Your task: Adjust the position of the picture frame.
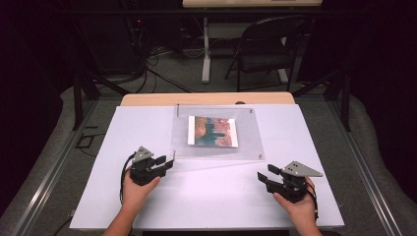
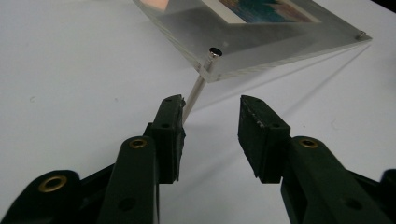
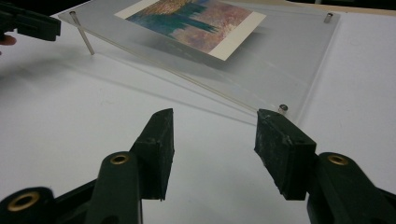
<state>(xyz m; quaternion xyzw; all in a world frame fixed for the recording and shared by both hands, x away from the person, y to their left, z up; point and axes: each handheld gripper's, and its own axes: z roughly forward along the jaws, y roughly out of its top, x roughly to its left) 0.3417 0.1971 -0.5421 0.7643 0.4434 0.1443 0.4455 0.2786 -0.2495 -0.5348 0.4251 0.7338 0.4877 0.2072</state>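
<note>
Both grippers at the near edge of the clear picture frame, nothing gripped.

The left gripper [image 2: 210, 112] has its jaws half open, with nothing pinched; the thin clear peg [image 2: 198, 86] at the frame's [image 1: 246, 140] near left corner slants down and touches the tip of one finger [image 2: 169, 116], the other standing clear of it. That corner sits lifted just beyond the fingertips. The right gripper [image 3: 215, 126] stands wide open and empty, the frame's near right corner stud [image 3: 282, 109] just past one fingertip [image 3: 275, 128]. The colourful print [image 1: 213, 131] lies inside, farther off.
</note>
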